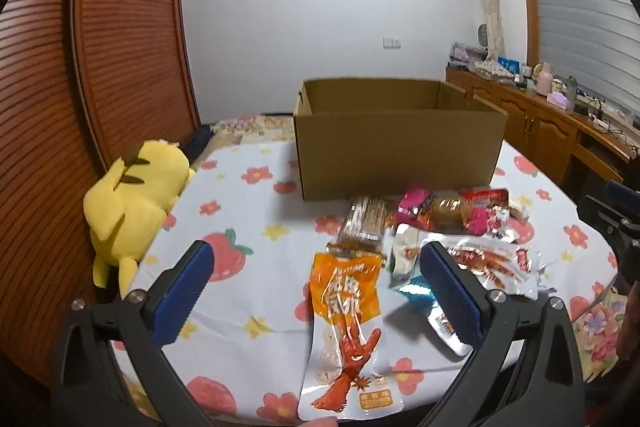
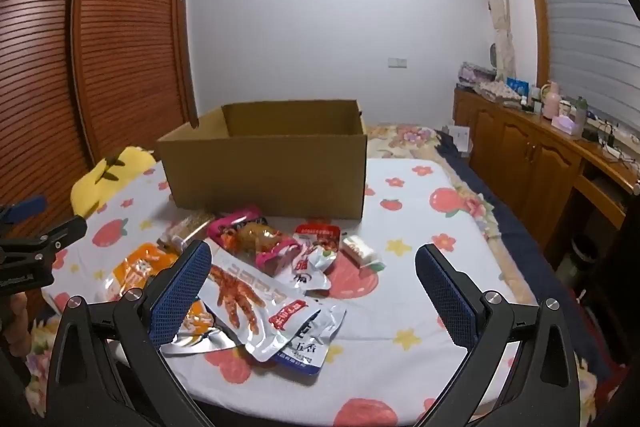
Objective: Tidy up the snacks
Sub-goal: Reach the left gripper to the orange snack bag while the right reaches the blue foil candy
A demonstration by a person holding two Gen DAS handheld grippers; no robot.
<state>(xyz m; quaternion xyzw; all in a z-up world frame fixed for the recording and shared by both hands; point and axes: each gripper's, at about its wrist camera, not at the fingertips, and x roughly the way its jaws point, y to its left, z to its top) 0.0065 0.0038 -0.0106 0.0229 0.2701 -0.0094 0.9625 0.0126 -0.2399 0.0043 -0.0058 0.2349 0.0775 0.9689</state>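
Note:
An open cardboard box (image 1: 400,143) (image 2: 272,167) stands at the back of a fruit-print cloth. In front of it lie several snack packets. An orange chicken-feet packet (image 1: 346,331) (image 2: 136,267) lies nearest, between the jaws of my left gripper (image 1: 316,267), which is open and holds nothing. A silver chicken-feet packet (image 1: 492,263) (image 2: 248,299), a pink bread packet (image 1: 444,213) (image 2: 256,235), a clear biscuit packet (image 1: 366,223) and a small white packet (image 2: 360,249) lie in the heap. My right gripper (image 2: 314,267) hangs open above the heap's right side.
A yellow plush toy (image 1: 136,203) (image 2: 108,175) lies at the cloth's left edge by the wooden louvred wardrobe (image 1: 100,67). A wooden cabinet (image 2: 540,159) with bottles runs along the right. The other gripper shows at each view's side edge.

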